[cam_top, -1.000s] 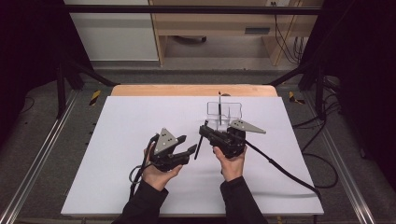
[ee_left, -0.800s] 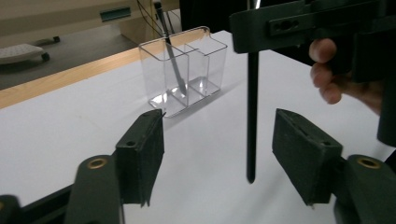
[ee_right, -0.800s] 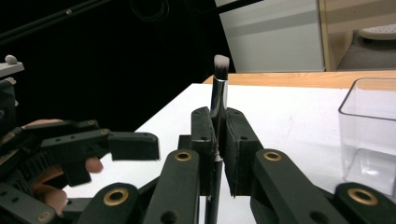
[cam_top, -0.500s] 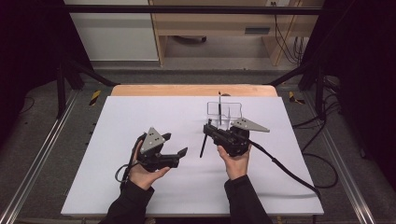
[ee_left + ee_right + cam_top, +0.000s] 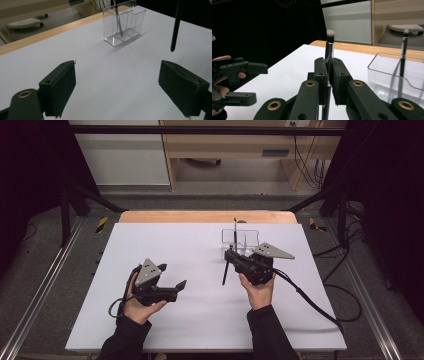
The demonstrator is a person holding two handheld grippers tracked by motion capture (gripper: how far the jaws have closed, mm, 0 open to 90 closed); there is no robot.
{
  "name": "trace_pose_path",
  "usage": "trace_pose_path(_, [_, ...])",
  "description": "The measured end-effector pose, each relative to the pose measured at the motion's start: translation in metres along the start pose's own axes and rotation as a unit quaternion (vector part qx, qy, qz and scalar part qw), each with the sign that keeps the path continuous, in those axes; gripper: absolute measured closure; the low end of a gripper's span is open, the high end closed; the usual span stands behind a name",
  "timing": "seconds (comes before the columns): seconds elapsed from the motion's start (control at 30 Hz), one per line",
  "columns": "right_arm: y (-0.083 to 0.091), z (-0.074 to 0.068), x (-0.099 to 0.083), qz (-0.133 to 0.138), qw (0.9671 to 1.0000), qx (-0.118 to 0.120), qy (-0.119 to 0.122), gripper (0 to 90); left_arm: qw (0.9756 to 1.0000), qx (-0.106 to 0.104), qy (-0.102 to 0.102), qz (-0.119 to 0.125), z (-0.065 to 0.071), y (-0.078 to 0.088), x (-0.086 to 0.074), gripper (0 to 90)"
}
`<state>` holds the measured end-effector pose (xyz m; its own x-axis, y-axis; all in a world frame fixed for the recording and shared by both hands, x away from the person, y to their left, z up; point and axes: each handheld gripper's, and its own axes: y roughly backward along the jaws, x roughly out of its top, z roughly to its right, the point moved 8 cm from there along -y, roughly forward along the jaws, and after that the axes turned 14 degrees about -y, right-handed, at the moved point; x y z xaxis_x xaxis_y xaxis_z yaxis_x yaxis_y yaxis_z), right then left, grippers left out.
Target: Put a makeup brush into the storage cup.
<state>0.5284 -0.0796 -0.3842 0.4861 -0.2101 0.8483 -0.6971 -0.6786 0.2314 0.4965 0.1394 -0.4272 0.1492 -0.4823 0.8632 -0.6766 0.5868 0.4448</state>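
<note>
In the high view, the left claw (image 5: 170, 276) lies low over the white surface (image 5: 200, 320) with its jaws spread wide and nothing between them; they have just been opening. The right claw (image 5: 229, 255) is closed on a makeup brush (image 5: 226, 270), which hangs down as a thin dark stick just in front of the clear organizer (image 5: 240, 244). The brush head is hard to make out here, because the claw body covers the upper part. A second brush (image 5: 234, 231) stands in the organizer, and its tip is too small to read.

In the left gripper view, the two black pads (image 5: 61, 85) stand far apart over the bare surface. The organizer (image 5: 123, 22) is well ahead, and its top is cut off by the frame edge. Only the lower end of the makeup brush (image 5: 175, 27) hangs in from above at the right.

In the right gripper view, the pads press on the silver ferrule of the makeup brush (image 5: 329, 50), which stands upright with pale bristles on top. The handle below is mostly hidden behind the jaws. The organizer (image 5: 384, 75) is just beside at the right, cut off by the edge, with the second brush (image 5: 403, 57) in it. The left claw (image 5: 244, 82) shows at the far left, partly cut off.
</note>
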Motion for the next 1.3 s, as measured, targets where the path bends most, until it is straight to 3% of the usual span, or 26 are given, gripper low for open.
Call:
trace_pose_path(0.27, [0.006,0.010,0.008,0.005,0.9998,-0.015,0.008,83.9,0.9996,0.017,0.011,-0.019,-0.018,0.010,-0.023,12.4])
trace_pose_path(0.43, [0.007,0.016,0.014,0.006,0.9995,-0.025,0.017,83.9,0.9993,0.028,0.015,-0.018,-0.025,0.015,-0.029,11.8])
trace_pose_path(1.3, [-0.005,0.045,0.050,0.025,0.9968,-0.070,0.029,83.9,0.9988,0.035,0.022,-0.026,-0.038,0.024,-0.048,10.1])
